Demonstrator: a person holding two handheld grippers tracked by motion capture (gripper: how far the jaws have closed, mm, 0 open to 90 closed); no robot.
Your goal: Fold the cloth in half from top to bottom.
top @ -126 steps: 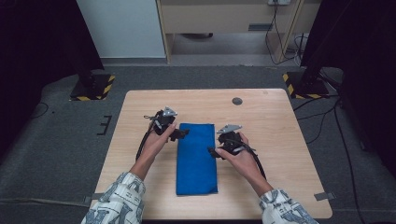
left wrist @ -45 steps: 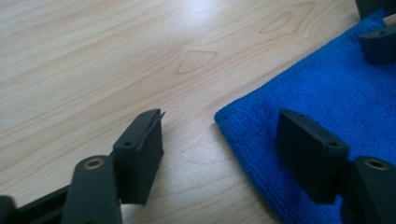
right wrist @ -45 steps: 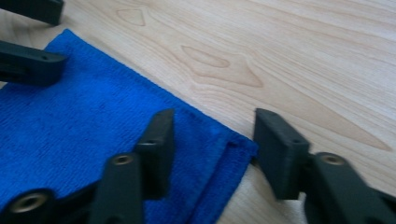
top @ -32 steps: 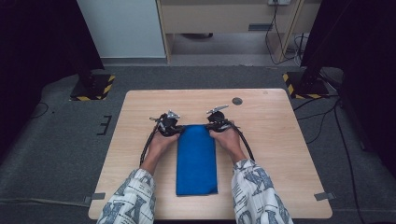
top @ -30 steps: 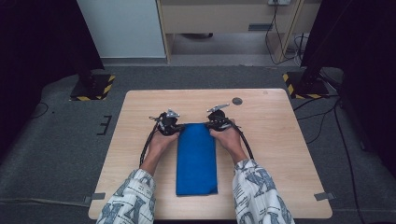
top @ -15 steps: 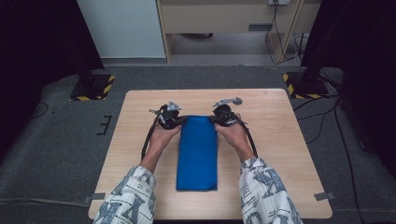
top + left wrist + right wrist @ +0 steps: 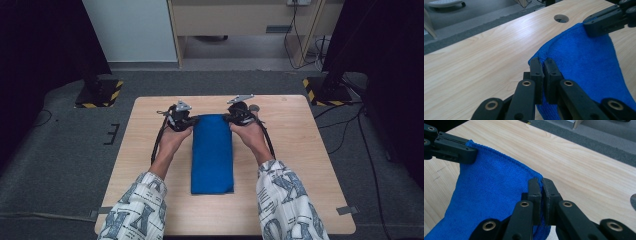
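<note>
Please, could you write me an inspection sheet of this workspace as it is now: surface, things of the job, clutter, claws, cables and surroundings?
Surface: wooden table, with a round hole near its far edge.
Job's things: folded blue towel, far end raised off the table, near end lying flat.
Clutter: nothing seen.
Claws: left claw shut on the towel's far left corner; right claw shut on its far right corner.
Cables: a black cable trails from the left claw along the forearm; more cables on the floor at right.
Surroundings: grey carpet, black stands with yellow-striped bases, pale cabinet.
</note>
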